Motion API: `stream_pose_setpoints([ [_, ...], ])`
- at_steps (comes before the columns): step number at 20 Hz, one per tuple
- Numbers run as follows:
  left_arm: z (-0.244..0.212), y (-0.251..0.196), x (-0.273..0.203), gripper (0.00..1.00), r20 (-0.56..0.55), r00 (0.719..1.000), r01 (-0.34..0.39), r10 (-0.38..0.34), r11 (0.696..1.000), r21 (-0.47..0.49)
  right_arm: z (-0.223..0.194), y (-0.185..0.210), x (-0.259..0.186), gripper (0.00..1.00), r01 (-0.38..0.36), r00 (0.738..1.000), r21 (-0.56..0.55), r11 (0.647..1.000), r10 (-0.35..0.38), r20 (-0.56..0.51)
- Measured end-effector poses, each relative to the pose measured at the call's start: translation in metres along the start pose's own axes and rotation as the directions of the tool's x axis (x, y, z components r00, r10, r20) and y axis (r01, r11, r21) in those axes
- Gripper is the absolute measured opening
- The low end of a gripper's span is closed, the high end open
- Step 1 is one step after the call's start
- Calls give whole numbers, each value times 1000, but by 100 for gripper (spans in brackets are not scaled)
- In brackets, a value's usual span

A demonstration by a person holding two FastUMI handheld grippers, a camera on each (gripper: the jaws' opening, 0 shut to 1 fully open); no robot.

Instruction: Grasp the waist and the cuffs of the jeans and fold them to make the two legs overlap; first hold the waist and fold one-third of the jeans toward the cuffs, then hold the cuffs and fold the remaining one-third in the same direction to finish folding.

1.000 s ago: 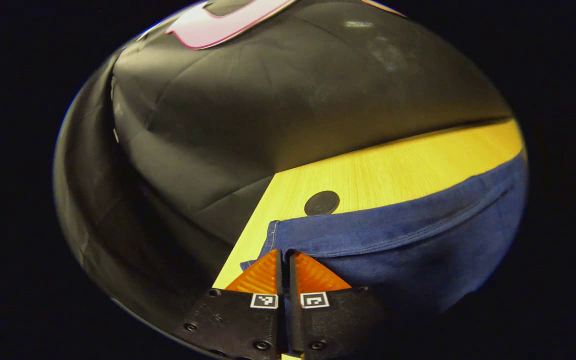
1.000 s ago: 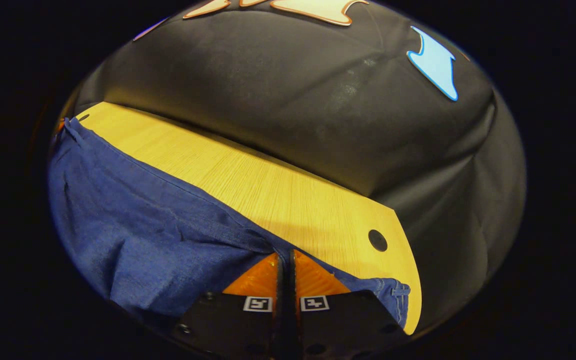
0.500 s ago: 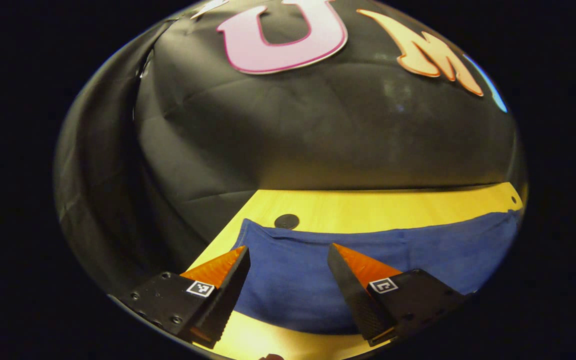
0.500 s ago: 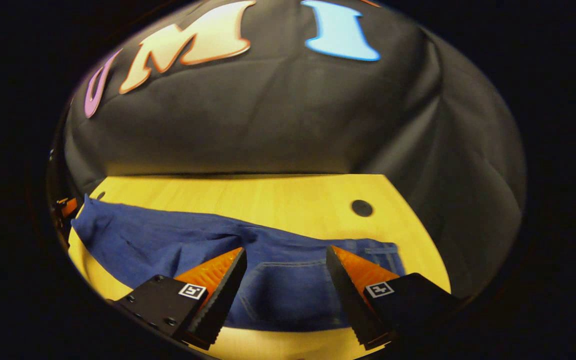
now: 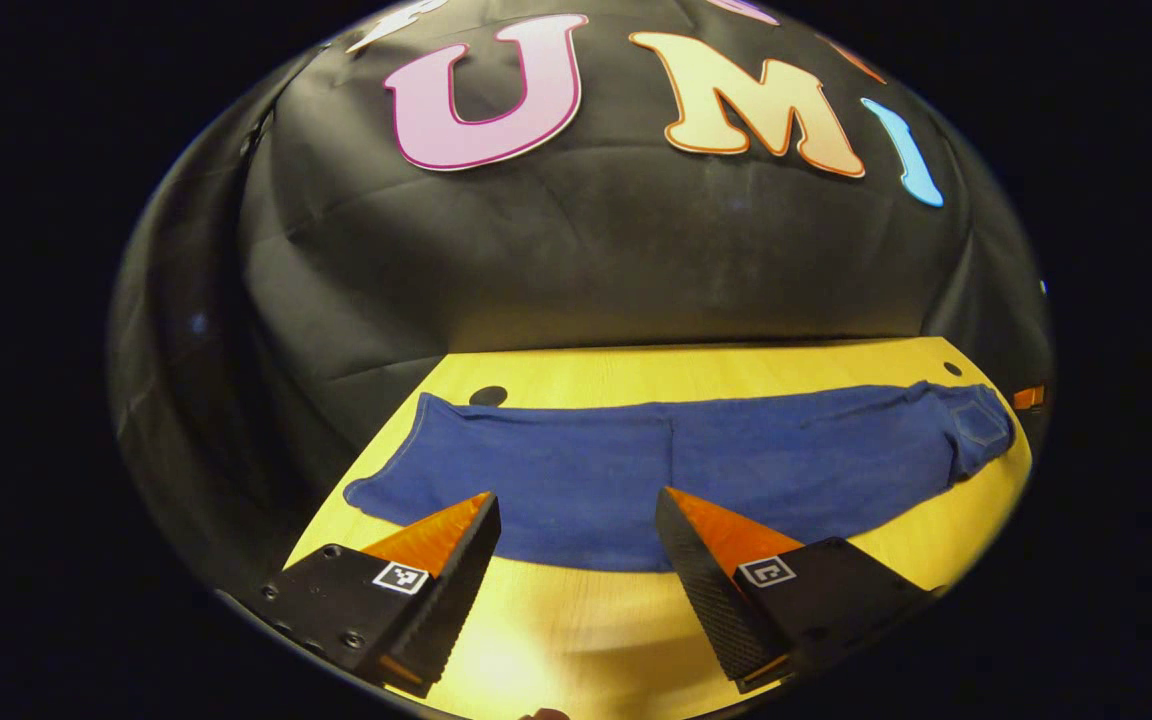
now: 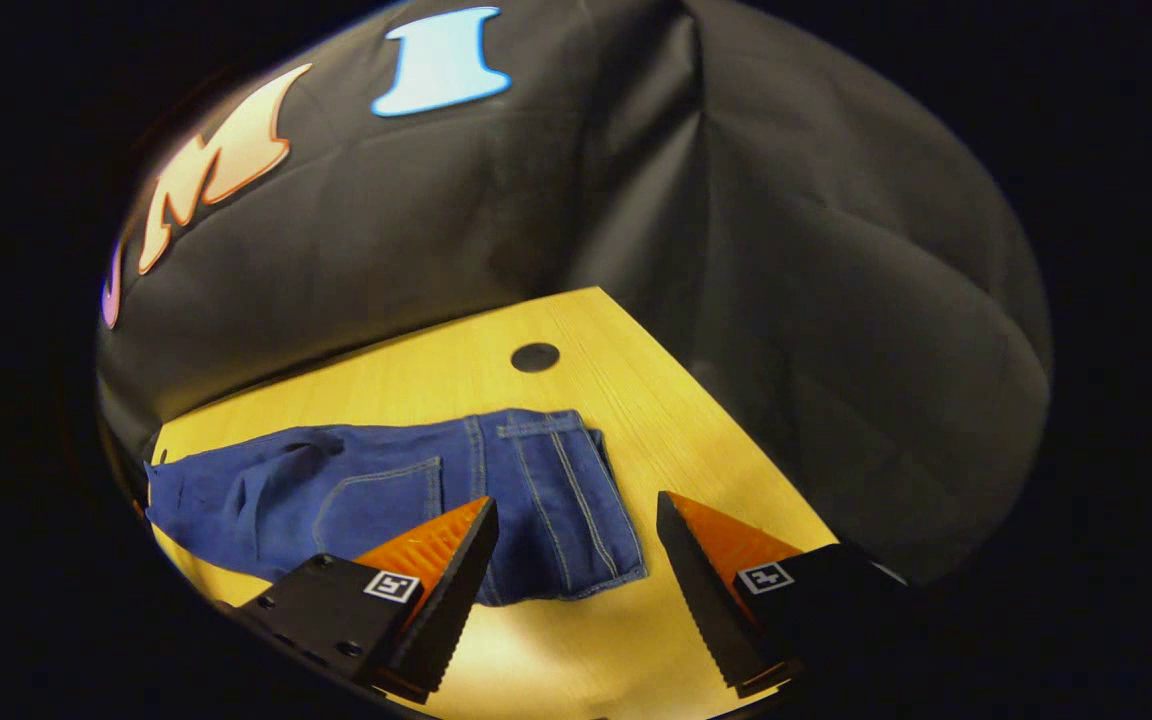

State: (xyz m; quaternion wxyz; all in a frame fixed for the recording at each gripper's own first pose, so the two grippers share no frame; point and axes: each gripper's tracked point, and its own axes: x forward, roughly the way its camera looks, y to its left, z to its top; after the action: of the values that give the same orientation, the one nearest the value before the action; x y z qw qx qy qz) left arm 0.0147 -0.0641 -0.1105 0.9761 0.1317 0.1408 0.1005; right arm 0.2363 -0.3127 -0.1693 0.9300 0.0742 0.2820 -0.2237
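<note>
Blue jeans (image 5: pixel 676 465) lie flat along the yellow wooden table (image 5: pixel 576 640), legs folded over one another. The cuffs (image 5: pixel 406 470) reach toward the left end and the waist (image 5: pixel 976 425) toward the right end in the left gripper view. My left gripper (image 5: pixel 576 510) hovers open above the near edge of the legs, holding nothing. The right gripper view shows the waist (image 6: pixel 556 490) with its back pocket (image 6: pixel 381 500). There my right gripper (image 6: pixel 576 510) stands open just above the waist's near corner, nothing between its orange fingers (image 6: pixel 436 545).
A round black hole (image 5: pixel 488 396) is in the table near the cuffs, and another hole (image 6: pixel 534 357) lies beyond the waist. The table's right edge (image 6: pixel 726 420) drops off close to the waist. Black cloth walls the back and sides.
Both grippers let go of the jeans' edge and opened, then drew back and up from the table. The jeans now lie flat with the legs overlapped.
</note>
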Motion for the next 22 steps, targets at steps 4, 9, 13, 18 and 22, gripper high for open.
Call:
stream_pose_setpoints([
  [4,2,7,-4,96,6,999,-32,32,1000,1,-32,-9,23,99,-18,998,31,999,20,-66],
  [9,3,14,-8,96,4,998,-59,59,998,8,-41,-2,27,97,-46,998,48,998,48,-39],
  [13,1,14,-10,95,5,997,-73,73,997,-33,-46,11,29,76,-67,997,78,995,69,-23],
  [18,-7,9,-12,95,-10,997,-75,75,995,-71,-44,15,30,36,-52,999,66,996,52,7],
  [22,-7,6,-12,96,3,997,-74,75,988,-132,-40,15,25,22,-95,995,127,987,96,-1],
])
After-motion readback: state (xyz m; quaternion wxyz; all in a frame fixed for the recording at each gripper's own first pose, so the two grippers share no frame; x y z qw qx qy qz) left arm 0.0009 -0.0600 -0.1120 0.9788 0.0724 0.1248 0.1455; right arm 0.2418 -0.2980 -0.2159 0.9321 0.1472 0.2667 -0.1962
